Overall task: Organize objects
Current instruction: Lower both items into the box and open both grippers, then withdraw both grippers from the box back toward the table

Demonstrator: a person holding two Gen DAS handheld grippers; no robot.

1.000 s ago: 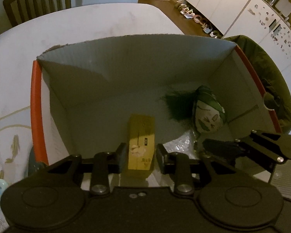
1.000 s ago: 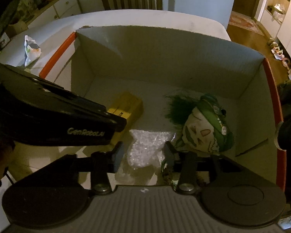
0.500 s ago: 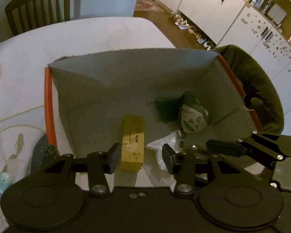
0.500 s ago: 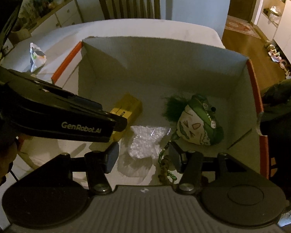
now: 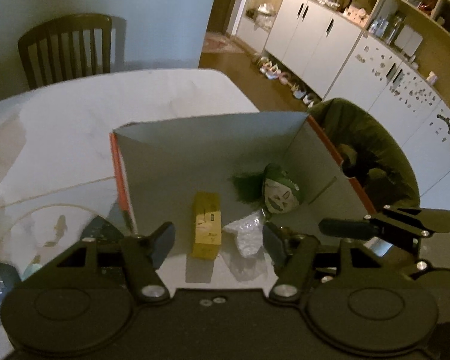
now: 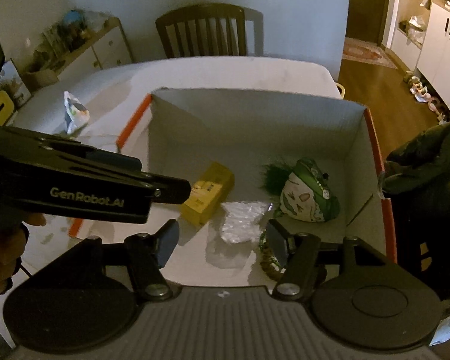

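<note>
An open cardboard box with orange edges stands on the white table. On its floor lie a yellow carton, a clear bubble-wrap bag and a green-haired mask. My left gripper hangs above the box's near side, its jaws opening with the carton lying free far below them. My right gripper hovers above the bubble bag, jaws also opening and holding nothing. A braided cord lies by its right finger.
A small printed packet lies on the table left of the box. A dark green jacket hangs over a chair at the box's right side. A wooden chair stands behind the table. White cabinets line the far right.
The left gripper let go of the yellow carton, opened and rose away from the box. The right gripper also lifted and widened. Both views now take in more of the room.
</note>
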